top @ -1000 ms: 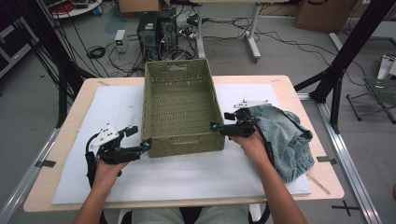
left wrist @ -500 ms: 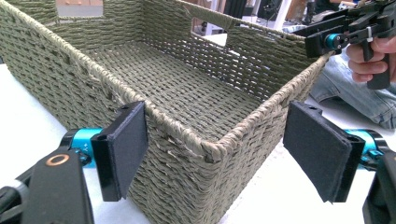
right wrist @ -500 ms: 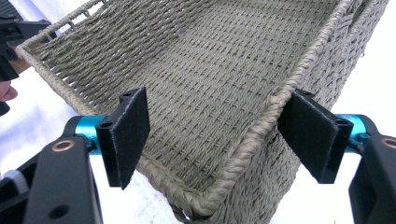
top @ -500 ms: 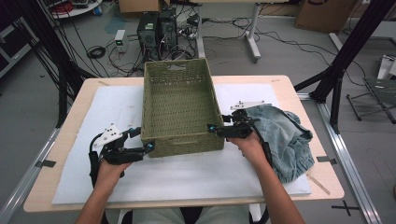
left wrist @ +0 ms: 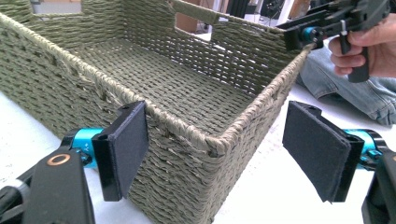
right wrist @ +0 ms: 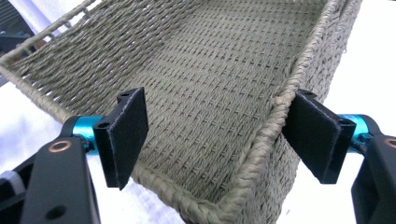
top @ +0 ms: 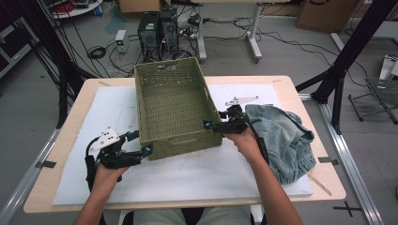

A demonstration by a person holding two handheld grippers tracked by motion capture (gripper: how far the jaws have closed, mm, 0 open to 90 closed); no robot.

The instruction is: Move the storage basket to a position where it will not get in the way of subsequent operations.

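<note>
Black padded jaws on the left claw [left wrist: 215, 149] stand spread wide, straddling the near left corner of the basket [left wrist: 187, 88]; one jaw sits outside the left long wall, the other out past the short near wall, and contact can't be judged. In the high view the left claw [top: 136, 144] sits at that same corner, held by the left hand [top: 107, 176].

Right claw [right wrist: 215, 140] also spread: one jaw hangs over the inside of the basket [right wrist: 224, 65], the other just outside its wall, rim between them, not pinched. In the high view the right claw [top: 213, 124] is at the near right corner, right hand [top: 246, 140] behind it.

Basket [top: 176, 108] is olive-green woven, rectangular and open-topped, with cut-out handles in the short ends. Long axis runs away from the person, slightly skewed. It sits on a white mat [top: 187, 178] over the wooden worktop [top: 61, 140].

Blue-grey crumpled cloth [top: 286, 138] lies right of the basket, just beside the right hand. A grey three-cornered plate [top: 241, 100] lies on the mat near the cloth.
</note>
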